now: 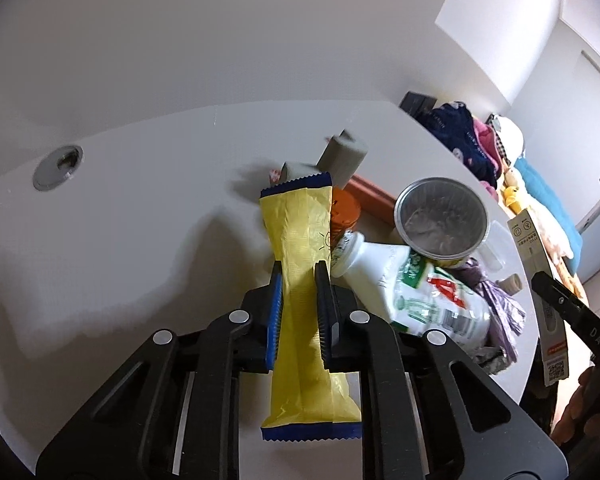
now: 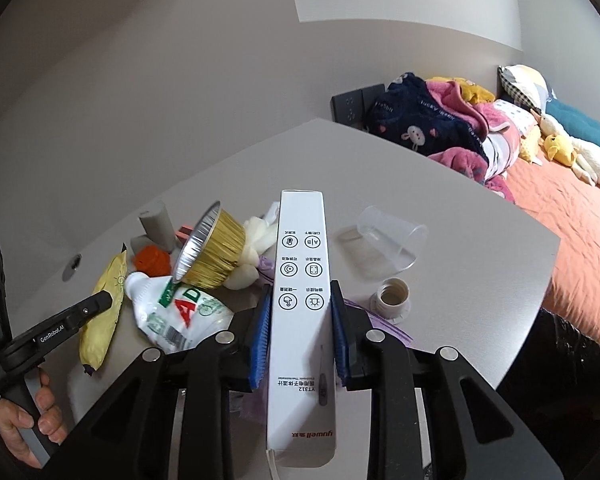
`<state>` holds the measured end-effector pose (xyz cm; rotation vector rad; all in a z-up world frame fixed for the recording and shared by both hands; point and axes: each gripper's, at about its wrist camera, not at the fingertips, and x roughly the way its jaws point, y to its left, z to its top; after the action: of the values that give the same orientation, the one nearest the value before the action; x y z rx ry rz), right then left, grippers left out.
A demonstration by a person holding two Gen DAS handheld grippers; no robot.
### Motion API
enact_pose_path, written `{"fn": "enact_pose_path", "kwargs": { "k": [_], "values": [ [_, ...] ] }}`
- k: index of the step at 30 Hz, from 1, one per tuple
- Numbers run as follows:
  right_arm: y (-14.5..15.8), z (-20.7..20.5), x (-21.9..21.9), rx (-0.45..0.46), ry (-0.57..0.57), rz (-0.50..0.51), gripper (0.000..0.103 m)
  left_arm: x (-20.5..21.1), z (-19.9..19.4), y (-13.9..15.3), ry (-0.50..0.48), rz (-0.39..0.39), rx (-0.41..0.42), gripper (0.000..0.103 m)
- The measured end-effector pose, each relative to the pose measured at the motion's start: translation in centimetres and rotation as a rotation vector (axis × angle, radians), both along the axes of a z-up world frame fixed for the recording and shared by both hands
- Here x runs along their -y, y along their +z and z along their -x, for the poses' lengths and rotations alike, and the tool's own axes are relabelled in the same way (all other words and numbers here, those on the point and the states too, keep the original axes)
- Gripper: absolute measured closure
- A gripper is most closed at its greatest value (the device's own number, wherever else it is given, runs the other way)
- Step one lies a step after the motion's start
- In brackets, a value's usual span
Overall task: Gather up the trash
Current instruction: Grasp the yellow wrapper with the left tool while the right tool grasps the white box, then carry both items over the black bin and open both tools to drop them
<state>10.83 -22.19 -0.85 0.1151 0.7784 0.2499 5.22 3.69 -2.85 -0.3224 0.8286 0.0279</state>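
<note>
Left wrist view: the left gripper (image 1: 299,280) pinches a crinkled yellow snack wrapper (image 1: 304,280) above the white table (image 1: 140,200). Only the right wrist view shows the right gripper (image 2: 300,300) clamping a long white cardboard box (image 2: 300,320), and beyond, a toppled clear plastic cup (image 2: 388,246).

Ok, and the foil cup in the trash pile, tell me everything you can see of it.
The foil cup is a small round baking-style tin: gold pleated outer wall, bare silver inside, rolled rim. It lies tipped on its side on the pile, mouth toward the left wrist camera, where the inside looks crinkled with greyish residue. Its rim rests on the white plastic bottle; white fluffy stuffing sits behind it. Neither gripper touches it.
</note>
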Motion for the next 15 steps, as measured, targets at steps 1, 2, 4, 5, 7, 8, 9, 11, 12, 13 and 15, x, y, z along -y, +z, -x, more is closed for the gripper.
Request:
{"fn": "enact_pose_path", "kwargs": {
  "k": [1,2,4,5,7,8,9,11,12,13,15],
  "values": [
    [0.4,0.4,0.1,0.008,-0.002,-0.002,0.075,0.2,0.3,0.4,-0.007,-0.003,0.011,0.089],
    [0.6,0.5,0.2,0.013,-0.005,-0.005,0.075,0.3,0.6,0.7,-0.013,-0.004,0.019,0.089],
    [1.1,1.2,0.5,0.023,-0.007,-0.013,0.074,0.9,0.8,1.5,-0.027,-0.005,0.040,0.089],
    [1.5,1.6,0.7,0.031,-0.010,-0.018,0.074,1.2,0.9,1.9,-0.034,-0.006,0.049,0.089],
    [2.1,2.6,1.2,0.043,-0.021,-0.023,0.074,2.0,1.2,2.8,-0.060,-0.007,0.069,0.089],
    [2.3,3.0,1.5,0.046,-0.026,-0.026,0.074,2.4,1.3,3.1,-0.072,-0.010,0.076,0.089],
    [2.5,3.4,1.8,0.049,-0.032,-0.029,0.074,2.8,1.5,3.5,-0.084,-0.011,0.083,0.089],
    [2.9,4.1,2.5,0.055,-0.047,-0.032,0.074,4.1,1.7,4.2,-0.113,-0.011,0.098,0.089],
    [3.0,4.5,2.9,0.057,-0.054,-0.034,0.074,4.8,2.0,4.6,-0.130,-0.010,0.107,0.089],
    [3.1,4.8,3.2,0.059,-0.060,-0.036,0.074,5.2,2.1,4.7,-0.140,-0.009,0.110,0.089],
    [3.4,5.7,4.1,0.063,-0.075,-0.039,0.075,6.5,2.5,5.2,-0.170,-0.005,0.119,0.089]
  ]
}}
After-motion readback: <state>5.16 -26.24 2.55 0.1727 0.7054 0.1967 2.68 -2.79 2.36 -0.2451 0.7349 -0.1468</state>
